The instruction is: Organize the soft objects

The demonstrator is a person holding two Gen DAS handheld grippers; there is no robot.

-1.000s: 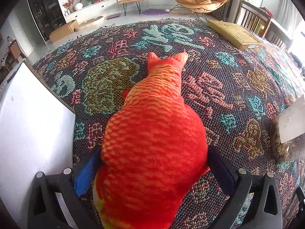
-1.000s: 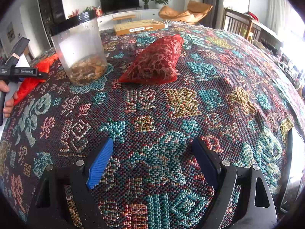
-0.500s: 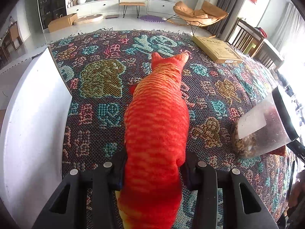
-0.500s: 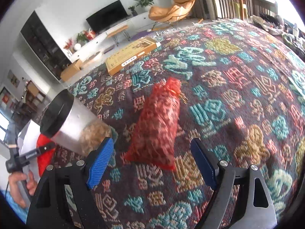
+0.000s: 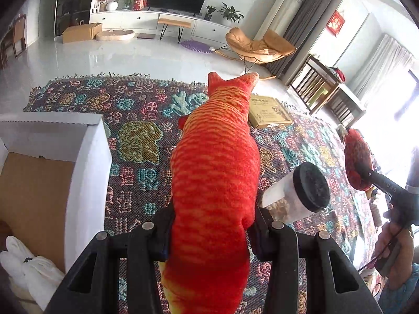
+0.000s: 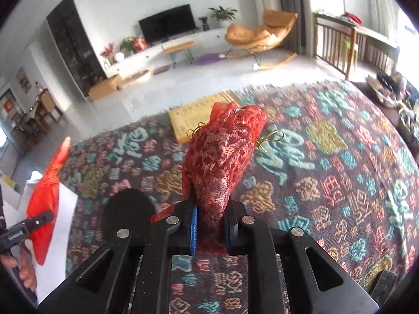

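My left gripper [image 5: 212, 225] is shut on an orange-red plush fish [image 5: 214, 162] and holds it above the patterned cloth, tail pointing away. The fish also shows in the right wrist view [image 6: 44, 196] at the far left. My right gripper [image 6: 210, 225] is shut on a red lace drawstring pouch [image 6: 220, 157] and holds it up off the cloth. The pouch shows in the left wrist view [image 5: 356, 162] at the right. A white cardboard box [image 5: 89, 162] with a brown inside stands open at the left.
A clear jar with a black lid [image 5: 301, 196] stands right of the fish; its lid [image 6: 125, 217] shows left of my right gripper. A flat yellow carton [image 5: 269, 115] lies at the cloth's far edge. White soft items [image 5: 28, 267] lie at the box's near corner.
Both grippers have risen from the cloth. The left has lifted the fish it closed on. The right has closed on the red pouch and lifted it.
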